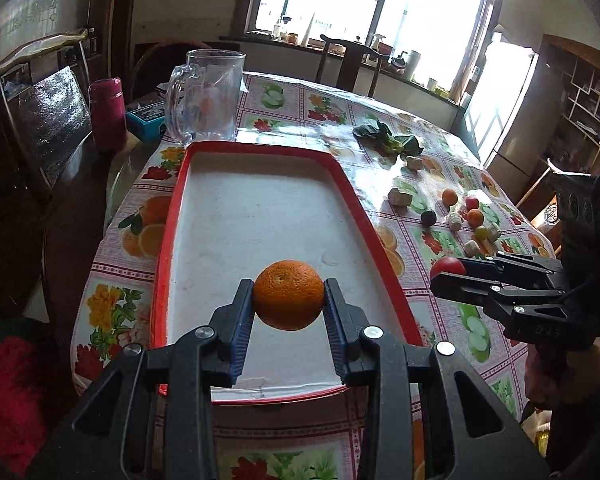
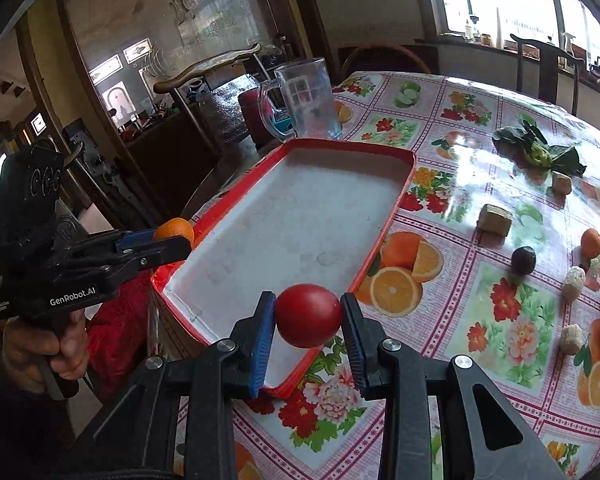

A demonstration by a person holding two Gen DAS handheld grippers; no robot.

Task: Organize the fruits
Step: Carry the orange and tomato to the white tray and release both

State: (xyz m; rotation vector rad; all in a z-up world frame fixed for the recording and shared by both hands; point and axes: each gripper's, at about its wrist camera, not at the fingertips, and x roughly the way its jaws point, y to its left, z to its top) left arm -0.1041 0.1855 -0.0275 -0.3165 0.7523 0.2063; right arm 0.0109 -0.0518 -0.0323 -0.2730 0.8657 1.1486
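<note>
At frame centre, the left gripper (image 1: 288,296) clenched a dimpled round orange (image 1: 288,294) over the red-rimmed white tray (image 1: 172,216); the right gripper (image 2: 308,316) grasped a smooth red tomato (image 2: 308,315)

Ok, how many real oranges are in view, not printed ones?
3. One orange in the jaws of the left gripper, over the tray; two oranges on the tablecloth to its right. More may be hidden.

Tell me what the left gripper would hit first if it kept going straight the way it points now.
Most likely the white floor of the red-rimmed tray. The left gripper, shut on the orange, points down over the tray's near half, and nothing else lies ahead of it inside. Depth is uncertain through the fisheye.
</note>
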